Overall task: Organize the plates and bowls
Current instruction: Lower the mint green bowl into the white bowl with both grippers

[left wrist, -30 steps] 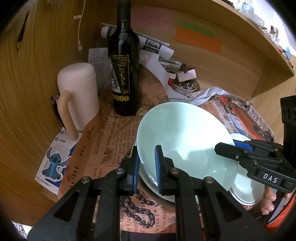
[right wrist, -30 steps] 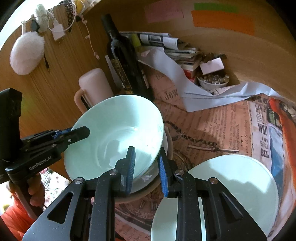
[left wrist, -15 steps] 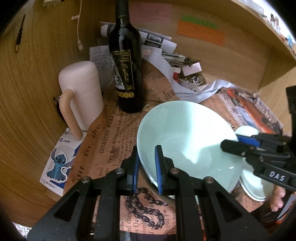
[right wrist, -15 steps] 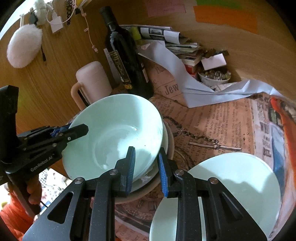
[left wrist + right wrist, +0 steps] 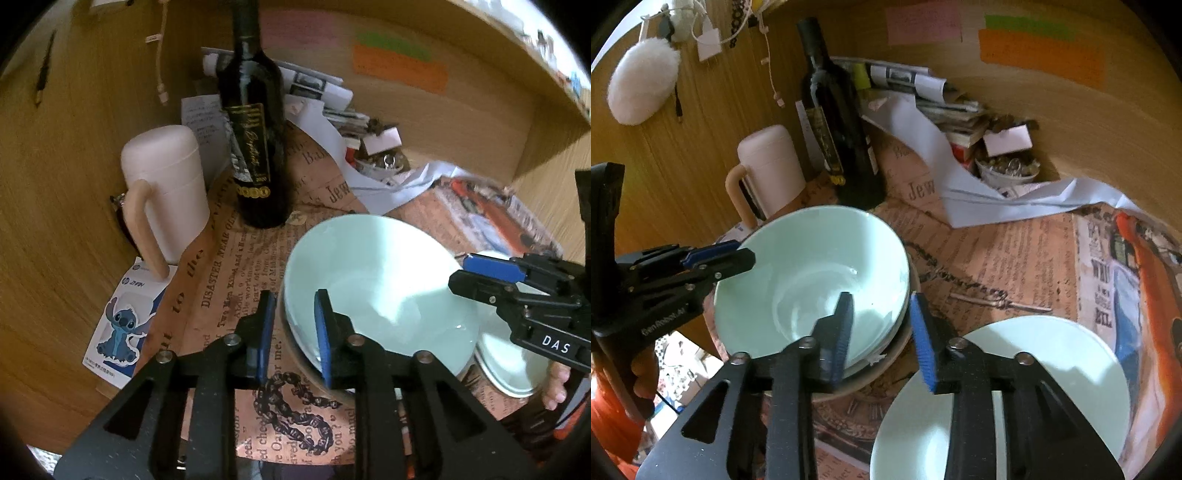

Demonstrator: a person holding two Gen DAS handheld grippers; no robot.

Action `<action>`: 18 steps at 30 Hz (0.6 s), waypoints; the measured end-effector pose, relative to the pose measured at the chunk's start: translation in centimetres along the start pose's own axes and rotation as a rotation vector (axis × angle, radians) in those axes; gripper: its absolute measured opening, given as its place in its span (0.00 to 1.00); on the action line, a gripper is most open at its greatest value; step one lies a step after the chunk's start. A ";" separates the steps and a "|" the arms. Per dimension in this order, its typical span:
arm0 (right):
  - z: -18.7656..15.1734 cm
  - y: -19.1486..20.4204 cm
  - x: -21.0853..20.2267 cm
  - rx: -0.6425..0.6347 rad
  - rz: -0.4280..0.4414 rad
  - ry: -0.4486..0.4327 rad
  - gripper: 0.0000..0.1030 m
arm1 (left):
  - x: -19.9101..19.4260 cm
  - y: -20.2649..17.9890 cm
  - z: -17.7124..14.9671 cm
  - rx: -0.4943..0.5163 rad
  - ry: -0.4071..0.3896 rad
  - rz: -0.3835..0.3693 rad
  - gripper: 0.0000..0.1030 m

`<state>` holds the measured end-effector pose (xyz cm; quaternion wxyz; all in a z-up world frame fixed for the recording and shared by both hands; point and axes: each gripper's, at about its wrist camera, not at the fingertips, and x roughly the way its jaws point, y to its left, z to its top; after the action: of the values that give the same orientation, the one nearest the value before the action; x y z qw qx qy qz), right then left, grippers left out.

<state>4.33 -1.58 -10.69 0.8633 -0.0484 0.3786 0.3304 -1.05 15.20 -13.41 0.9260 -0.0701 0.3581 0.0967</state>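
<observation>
A mint-green bowl rests nested in a stack, on another green bowl and a brownish bowl beneath. My left gripper straddles its near-left rim; the jaws are opening, and the pads stand a little off the rim. My right gripper straddles the opposite rim with its jaws also opening, a gap at each pad. Each gripper appears in the other's view: the right gripper, the left gripper. A pale green plate lies flat beside the stack.
A dark wine bottle and a pink mug stand behind the stack. Piled papers and a small bowl of trinkets fill the back corner. Wooden walls close in left and behind. A newspaper-print mat covers the table.
Both grippers' jaws have spread from a tight grip on the bowl's rim. The bowl has sunk from a tilt into the stack and now sits level.
</observation>
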 end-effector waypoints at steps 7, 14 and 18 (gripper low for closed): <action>-0.1 -0.7 -0.4 0.027 -0.013 -0.002 0.52 | -0.1 1.5 -0.8 -0.065 0.011 -0.050 0.50; -0.6 -0.8 1.2 0.060 0.011 0.070 0.59 | 1.3 1.2 -1.4 -0.098 0.089 -0.144 0.57; -0.6 -0.6 1.8 0.064 0.025 0.092 0.59 | 1.8 1.1 -1.5 -0.110 0.116 -0.175 0.57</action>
<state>5.24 -1.32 -12.49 0.8418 -0.0312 0.4288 0.3264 -0.98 16.18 -15.77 0.9034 -0.1571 0.3977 0.0306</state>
